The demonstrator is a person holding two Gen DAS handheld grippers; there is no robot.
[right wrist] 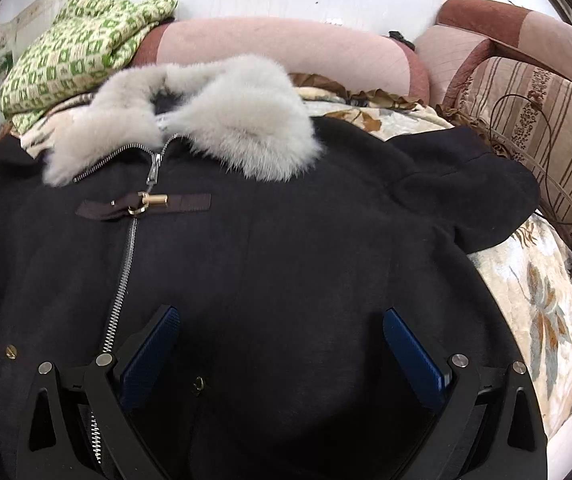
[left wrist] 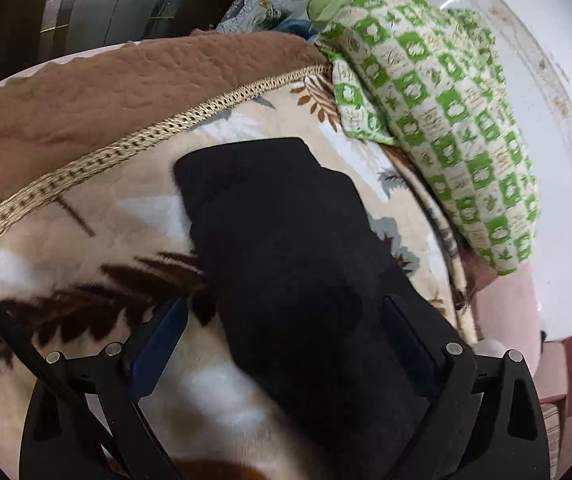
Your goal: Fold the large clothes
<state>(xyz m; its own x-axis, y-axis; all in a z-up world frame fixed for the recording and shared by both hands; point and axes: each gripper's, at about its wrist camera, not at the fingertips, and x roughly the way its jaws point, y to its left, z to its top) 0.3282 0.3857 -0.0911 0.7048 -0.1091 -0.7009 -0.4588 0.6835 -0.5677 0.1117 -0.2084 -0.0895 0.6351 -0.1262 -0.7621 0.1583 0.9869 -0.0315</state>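
Your left gripper stands wide, its blue pads spread to either side of a black sleeve that runs up between them; neither pad visibly presses the cloth, so nothing is clamped. The sleeve lies flat on the leaf-print blanket, cuff end pointing away from you. A thin black cable crosses the lower left corner beside the left finger. Beyond the sleeve, a woven gold trim borders a brown quilted cover. To the right, a green-and-cream checked cloth is heaped just past the blanket's edge, near the sleeve but not touching it.

Your right gripper is likewise wide, pads hovering over the chest of the black coat, holding nothing. The coat lies front-up, spread across the blanket. Its zipper runs just left of the left finger, closed up to a brown strap with a gold toggle. The grey fur collar sits at the far end. The coat's other sleeve is bent out to the right, touching a striped cushion. Behind the collar: a pink sofa back and the same green checked cloth at far left.
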